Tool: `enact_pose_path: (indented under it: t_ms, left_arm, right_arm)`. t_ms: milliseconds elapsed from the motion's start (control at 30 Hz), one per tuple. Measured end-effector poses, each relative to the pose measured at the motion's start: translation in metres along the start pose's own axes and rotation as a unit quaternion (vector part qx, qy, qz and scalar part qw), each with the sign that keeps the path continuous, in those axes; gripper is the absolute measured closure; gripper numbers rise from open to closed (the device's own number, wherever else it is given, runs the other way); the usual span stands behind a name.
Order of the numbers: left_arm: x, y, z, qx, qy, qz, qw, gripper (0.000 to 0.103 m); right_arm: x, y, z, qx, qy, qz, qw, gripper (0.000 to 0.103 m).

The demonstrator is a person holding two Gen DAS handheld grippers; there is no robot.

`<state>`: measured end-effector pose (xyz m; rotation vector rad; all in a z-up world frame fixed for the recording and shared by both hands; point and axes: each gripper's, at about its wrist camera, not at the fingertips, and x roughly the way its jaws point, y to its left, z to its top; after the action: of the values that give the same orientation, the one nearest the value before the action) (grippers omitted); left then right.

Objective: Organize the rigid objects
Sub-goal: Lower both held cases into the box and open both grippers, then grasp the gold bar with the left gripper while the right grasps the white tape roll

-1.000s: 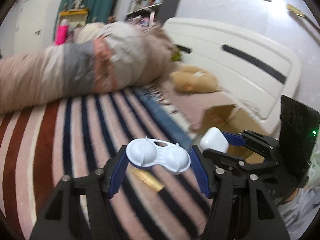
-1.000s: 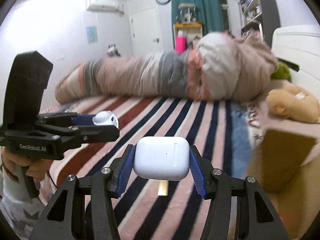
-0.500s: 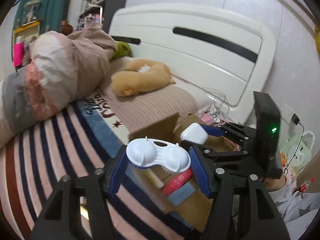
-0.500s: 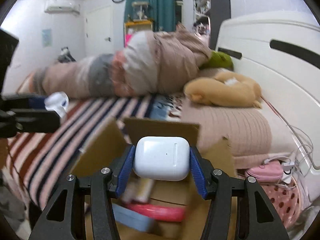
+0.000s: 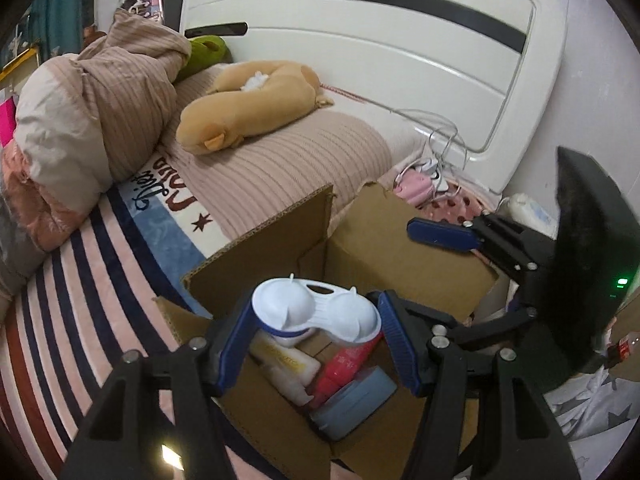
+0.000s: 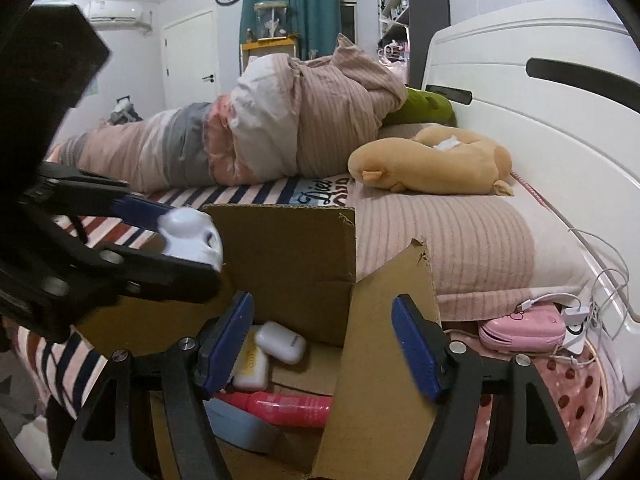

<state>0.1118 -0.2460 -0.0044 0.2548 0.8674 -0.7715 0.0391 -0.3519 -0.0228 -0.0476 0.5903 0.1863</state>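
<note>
Presently catalogued, all placed relative to the box (image 5: 276, 248):

Box: open cardboard, flaps up, standing on the striped bed beside the pillow (image 5: 288, 164). Far flap upright; near-right flap (image 6: 384, 380) leans in front of the right tool and hides part of the interior.

Left tool (image 5: 316, 340): clenched on a white lens case (image 5: 316, 312), held level above the box's opening, within the flap edges. Open air between case and contents.

Right tool (image 6: 324, 344): released, blue pads wide apart, nothing between them, poised over the box's right side.

Earbud case (image 6: 280, 340): white, lying inside the box at the back, touching a cream bar (image 6: 250, 364).

Other contents: pink tube (image 6: 288, 404) across the middle, pale blue container (image 6: 240, 428) at the near end. Bare cardboard floor shows behind the tube.

Outside the box: plush toy (image 6: 432, 164) on the pillow beyond; pink pouch (image 6: 524, 328) and cables on the right, by the headboard (image 5: 400, 40).
</note>
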Motion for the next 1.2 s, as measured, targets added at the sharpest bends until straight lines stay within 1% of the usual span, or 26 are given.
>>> enact_pose_path:
  t_ms: [200,300,467,600,733,767,833,1033,1100,1200]
  left_arm:
    - [0.006,0.001,0.0,-0.003,0.004,0.002,1.0,0.043]
    - [0.0,0.005,-0.002,-0.01,-0.003,0.004,0.9999,0.041]
    - [-0.025,0.019,-0.01,-0.026,-0.026,0.016,0.9992,0.041]
    - [-0.059,0.039,-0.028,-0.048,-0.056,0.041,0.9964,0.036]
    - [-0.091,0.068,-0.057,-0.079,-0.078,0.075,0.991,0.036]
    - [-0.097,0.075,-0.065,-0.087,-0.08,0.084,0.9894,0.036]
    - [-0.11,0.09,-0.086,-0.104,-0.085,0.11,0.9849,0.036]
    - [-0.13,0.133,-0.148,-0.158,-0.094,0.129,0.9744,0.036]
    - [-0.131,0.148,-0.168,-0.178,-0.095,0.137,0.9698,0.036]
    - [-0.127,0.164,-0.194,-0.195,-0.091,0.146,0.9657,0.036]
  right_arm:
    - [0.001,-0.003,0.0,-0.003,0.005,-0.004,1.0,0.034]
    - [-0.001,0.0,0.001,-0.008,0.007,-0.006,1.0,0.034]
    - [-0.003,0.009,0.004,-0.019,0.012,-0.007,1.0,0.034]
    - [-0.009,0.025,0.011,-0.027,0.006,0.007,1.0,0.034]
    - [-0.019,0.053,0.023,-0.038,-0.013,0.043,0.998,0.034]
    - [-0.02,0.064,0.027,-0.043,-0.018,0.059,0.997,0.034]
    - [-0.018,0.084,0.032,-0.055,-0.018,0.082,0.995,0.034]
    - [0.003,0.15,0.037,-0.082,0.002,0.133,0.988,0.034]
    - [0.01,0.171,0.035,-0.091,0.013,0.15,0.984,0.034]
    - [0.022,0.204,0.027,-0.101,0.037,0.179,0.978,0.035]
